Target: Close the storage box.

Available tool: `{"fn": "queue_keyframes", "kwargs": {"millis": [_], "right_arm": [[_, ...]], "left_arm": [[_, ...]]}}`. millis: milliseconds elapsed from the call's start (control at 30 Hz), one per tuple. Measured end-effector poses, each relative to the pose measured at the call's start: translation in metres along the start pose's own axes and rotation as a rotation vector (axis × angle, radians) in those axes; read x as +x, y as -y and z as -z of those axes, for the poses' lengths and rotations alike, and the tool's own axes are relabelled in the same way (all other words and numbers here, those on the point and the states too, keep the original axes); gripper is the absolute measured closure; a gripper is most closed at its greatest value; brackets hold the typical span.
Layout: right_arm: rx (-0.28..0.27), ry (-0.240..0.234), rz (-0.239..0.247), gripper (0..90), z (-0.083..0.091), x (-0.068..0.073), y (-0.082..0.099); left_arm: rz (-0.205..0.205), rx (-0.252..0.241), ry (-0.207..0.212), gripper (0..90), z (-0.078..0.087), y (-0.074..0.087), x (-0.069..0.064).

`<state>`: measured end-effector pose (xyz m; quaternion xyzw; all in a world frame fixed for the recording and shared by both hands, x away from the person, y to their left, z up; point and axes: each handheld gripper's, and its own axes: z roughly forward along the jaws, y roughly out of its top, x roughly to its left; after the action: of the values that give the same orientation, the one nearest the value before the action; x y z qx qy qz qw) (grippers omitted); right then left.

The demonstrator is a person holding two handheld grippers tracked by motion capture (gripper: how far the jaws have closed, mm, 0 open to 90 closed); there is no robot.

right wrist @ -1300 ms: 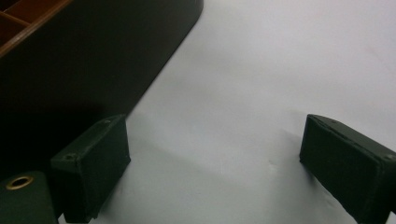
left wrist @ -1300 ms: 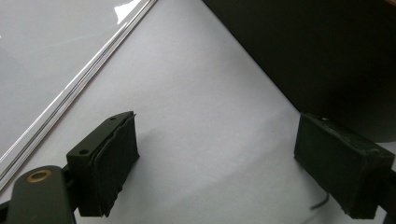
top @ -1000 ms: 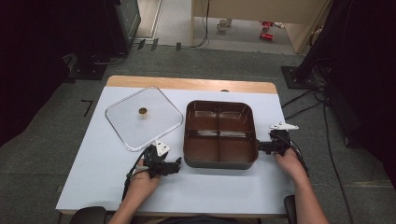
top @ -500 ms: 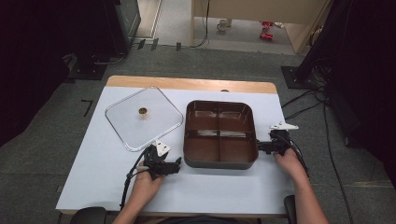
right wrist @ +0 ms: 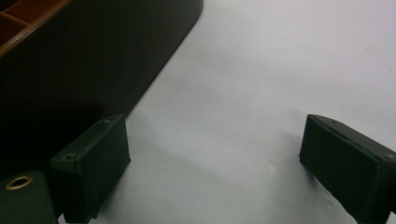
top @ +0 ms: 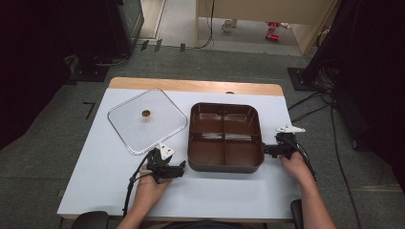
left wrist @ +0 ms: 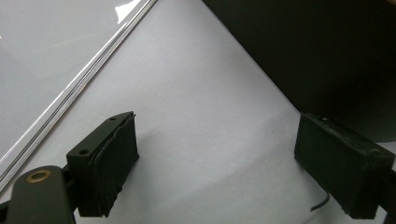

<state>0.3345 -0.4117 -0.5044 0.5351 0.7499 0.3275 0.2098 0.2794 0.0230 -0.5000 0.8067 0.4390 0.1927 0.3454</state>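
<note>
We see left claw (top: 179, 168) and right claw (top: 267, 150) gaping wide, empty, flanking the brown tray (top: 224, 164) | risk: uneven squeeze skews it into the clear lid (top: 147, 121)

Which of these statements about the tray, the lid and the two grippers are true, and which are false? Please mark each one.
1. The brown tray has four compartments. True.
2. The clear lid sits on top of the tray. False: it lies flat on the table, to the tray's left.
3. The left gripper is open. True.
4. The right gripper is shut on the tray's rim. False: its fingers are apart with nothing between them, beside the tray.
5. The compartments hold food. False: they look empty.
</note>
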Motion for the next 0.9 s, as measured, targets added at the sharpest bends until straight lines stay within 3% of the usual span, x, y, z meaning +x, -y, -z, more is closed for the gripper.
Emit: {"fn": "queue_keyframes", "kwargs": {"millis": [233,533,600,667,833,900], "right_arm": [[0.0,0.0,0.0,7.8,0.0,0.0,0.0],[0.0,0.0,0.0,7.8,0.0,0.0,0.0],[0.0,0.0,0.0,7.8,0.0,0.0,0.0],[0.0,0.0,0.0,7.8,0.0,0.0,0.0],[0.0,0.0,0.0,7.8,0.0,0.0,0.0],[0.0,0.0,0.0,7.8,0.0,0.0,0.0]], "left_arm": [[0.001,0.005,0.001,13.5,0.0,-0.001,0.0],[0.001,0.075,0.024,13.6,0.0,-0.009,0.003],[-0.005,0.111,0.046,13.6,0.0,-0.014,0.006],[0.017,0.139,0.084,13.6,0.001,-0.018,0.01],[0.114,0.156,0.203,16.0,0.006,-0.022,0.024],[0.1,0.184,0.234,16.3,0.006,-0.025,0.028]]}}
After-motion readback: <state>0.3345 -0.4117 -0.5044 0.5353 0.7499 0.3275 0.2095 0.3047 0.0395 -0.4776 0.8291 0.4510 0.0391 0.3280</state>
